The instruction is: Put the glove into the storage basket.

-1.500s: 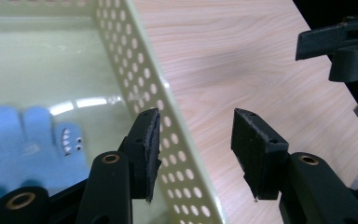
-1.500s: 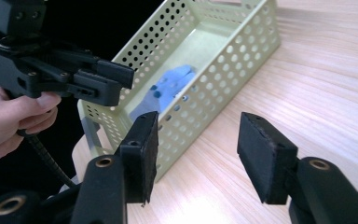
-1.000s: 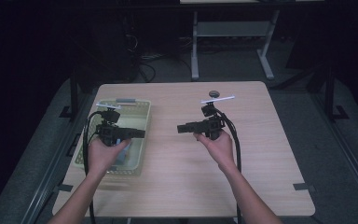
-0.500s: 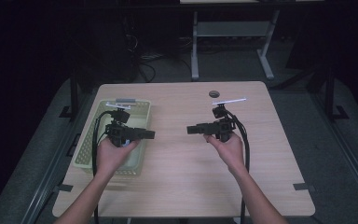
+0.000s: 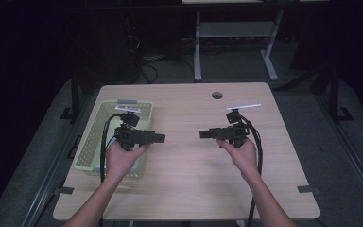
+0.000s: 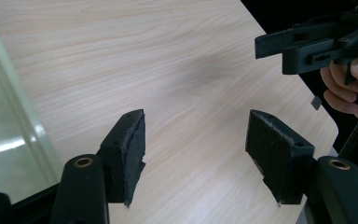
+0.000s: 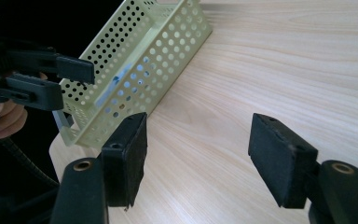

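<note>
In the left gripper view, the left gripper [image 6: 196, 154] is showing its two black jaws standing apart, having just been opening, with nothing between them but bare table [image 6: 121, 56]. The pale wood is running from the top of the frame down past the jaws. At the left edge a slice of the basket [image 6: 9, 140] is showing, pale green and blurred. In the upper right the right gripper [image 6: 272, 46] is pointing leftward, with a hand [image 6: 349, 88] wrapped around its body.

In the right gripper view, that gripper's jaws are likewise standing apart, having just been opening, and they are gripping nothing; only wood is lying between them. The perforated basket is slanting from top centre down to the left of the frame, its near corner just above the left jaw. At the far left the left gripper is pointing rightward.

In the high view, the two grippers are facing each other at mid frame, tips well apart, both held above the table. The left one is hovering over the basket's right rim, left of centre; the right one is right of centre. A thin white strip [image 5: 244, 106] is lying just above the right gripper, and a small round hole [image 5: 217, 95] is sitting near the table's far edge.
</note>
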Motion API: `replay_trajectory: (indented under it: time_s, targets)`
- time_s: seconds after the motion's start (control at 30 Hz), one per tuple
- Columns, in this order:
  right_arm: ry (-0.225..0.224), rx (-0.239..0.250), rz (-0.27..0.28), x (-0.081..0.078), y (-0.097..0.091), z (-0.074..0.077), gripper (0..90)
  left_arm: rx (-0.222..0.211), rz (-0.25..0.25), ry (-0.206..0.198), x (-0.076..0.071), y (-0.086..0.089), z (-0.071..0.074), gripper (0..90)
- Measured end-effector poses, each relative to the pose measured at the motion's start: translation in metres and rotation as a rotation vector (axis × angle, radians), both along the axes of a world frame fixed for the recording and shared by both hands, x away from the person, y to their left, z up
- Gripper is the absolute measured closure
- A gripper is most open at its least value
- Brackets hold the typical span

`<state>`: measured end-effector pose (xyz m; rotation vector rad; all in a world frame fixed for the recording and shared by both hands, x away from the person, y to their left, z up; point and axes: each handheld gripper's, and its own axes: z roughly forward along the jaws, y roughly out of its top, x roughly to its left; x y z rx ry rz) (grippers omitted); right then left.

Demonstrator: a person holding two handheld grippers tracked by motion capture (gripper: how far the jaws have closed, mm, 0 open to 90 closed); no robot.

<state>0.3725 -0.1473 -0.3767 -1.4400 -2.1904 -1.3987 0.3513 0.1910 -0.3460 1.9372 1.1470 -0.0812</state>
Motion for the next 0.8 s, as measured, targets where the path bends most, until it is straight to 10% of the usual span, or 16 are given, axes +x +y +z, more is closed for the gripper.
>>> replay_trajectory:
  time_s: [0.8]
  targets:
    - [0.016, -0.013, -0.029, -0.013, -0.032, -0.013, 33.4, -0.046, -0.051, -0.013, -0.012, -0.029, -0.006, 32.3]
